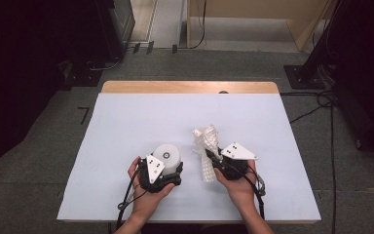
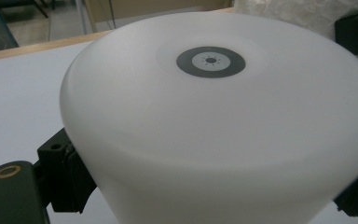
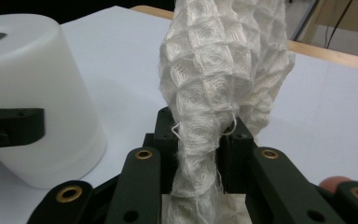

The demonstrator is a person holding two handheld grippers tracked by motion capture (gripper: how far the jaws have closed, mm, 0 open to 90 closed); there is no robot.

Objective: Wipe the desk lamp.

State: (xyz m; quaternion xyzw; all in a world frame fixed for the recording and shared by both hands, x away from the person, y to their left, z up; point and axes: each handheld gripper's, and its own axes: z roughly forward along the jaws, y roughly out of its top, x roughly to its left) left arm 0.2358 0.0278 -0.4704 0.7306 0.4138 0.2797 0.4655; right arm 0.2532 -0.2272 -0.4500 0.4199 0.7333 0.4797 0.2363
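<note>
- The table bears a white sheet, a clean bed for the work.
- The white tub stands near the front edge; the left gripper clamps its sides, likely to steady it.
- The waffle cloth, just right of the tub, is pinched in the right gripper and held bunched upright, probably for wiping.

High view looks down from above — gripper views sit close, sharing the white cylinder.
</note>
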